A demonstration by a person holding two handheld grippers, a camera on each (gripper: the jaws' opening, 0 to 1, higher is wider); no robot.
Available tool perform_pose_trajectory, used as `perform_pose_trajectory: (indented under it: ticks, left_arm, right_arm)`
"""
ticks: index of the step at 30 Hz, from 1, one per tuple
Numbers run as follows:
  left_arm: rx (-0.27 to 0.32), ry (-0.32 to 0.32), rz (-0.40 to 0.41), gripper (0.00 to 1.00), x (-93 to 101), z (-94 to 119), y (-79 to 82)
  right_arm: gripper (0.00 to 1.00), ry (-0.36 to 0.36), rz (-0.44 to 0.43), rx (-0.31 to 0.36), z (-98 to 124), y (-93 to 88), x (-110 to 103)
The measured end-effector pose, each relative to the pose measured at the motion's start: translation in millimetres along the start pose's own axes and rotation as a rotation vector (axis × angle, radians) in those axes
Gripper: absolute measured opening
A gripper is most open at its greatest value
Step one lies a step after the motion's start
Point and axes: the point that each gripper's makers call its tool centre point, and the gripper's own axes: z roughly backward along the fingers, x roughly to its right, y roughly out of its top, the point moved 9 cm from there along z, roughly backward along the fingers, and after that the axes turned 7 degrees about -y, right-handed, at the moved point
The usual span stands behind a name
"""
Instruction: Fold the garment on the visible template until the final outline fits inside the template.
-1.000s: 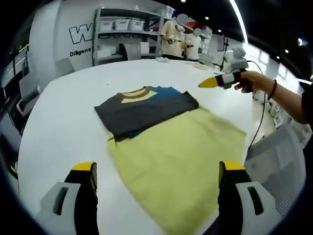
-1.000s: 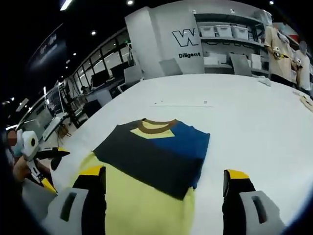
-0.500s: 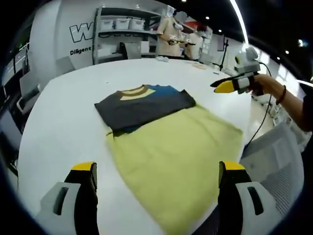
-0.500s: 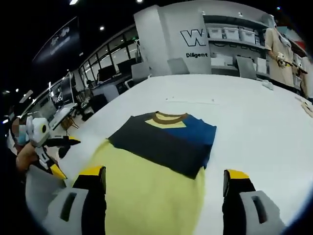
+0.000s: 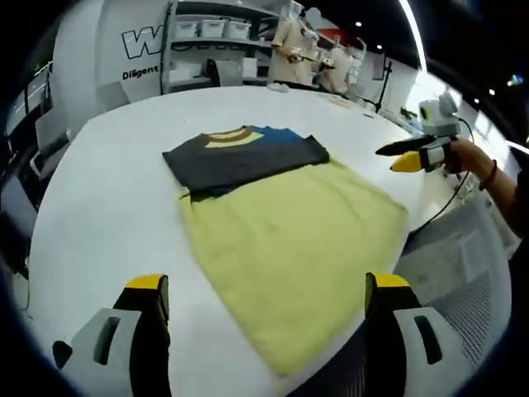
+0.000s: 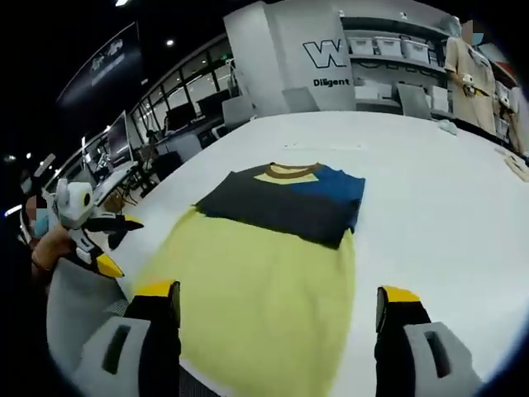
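left gripper view: folded garment (image 5: 240, 157) on yellow template (image 5: 293, 248).

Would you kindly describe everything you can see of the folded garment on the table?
The folded garment is a soft knit-looking shirt folded into a rough rectangle: mostly dark grey, with a blue panel on one side, a yellow patch below a brown ribbed collar. It lies flat on the white table, its lower edge overlapping the far end of the yellow-green template. Neither gripper touches it; in the right gripper view it looks the same.
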Motion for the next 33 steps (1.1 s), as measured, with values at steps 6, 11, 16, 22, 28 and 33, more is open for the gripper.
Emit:
perform_pose_trajectory:
  ticks: [6, 11, 16, 22, 28, 33]
  left_arm:
    - [-0.043, 0.025, 0.002, 0.86, 1.7, 1.2, -14.0]
    - [-0.068, 0.020, 0.048, 0.73, 5.9, 0.4, -23.7]
    - [-0.094, 0.040, 0.130, 0.56, 8.7, -0.2, -31.3]
    - [-0.159, 0.070, 0.150, 0.52, 9.3, -0.4, -40.7]
    - [-0.195, 0.055, 0.200, 0.40, 12.8, -1.2, -47.7]
    - [-0.210, 0.056, 0.197, 0.29, 14.4, -0.7, -48.7]
  right_arm:
    - [0.91, -0.008, 0.010, -0.037, 8.2, -20.0, -3.2]
    - [0.80, -0.031, 0.014, -0.072, 12.7, -37.5, -4.0]
    - [0.66, -0.078, 0.063, -0.138, 13.5, -53.6, -3.4]
    - [0.54, -0.102, 0.059, -0.230, 14.9, -67.0, -3.0]
    - [0.41, -0.135, 0.010, -0.267, 17.8, -75.3, 1.3]
    - [0.38, -0.197, 0.017, -0.285, 21.3, -79.8, 8.0]
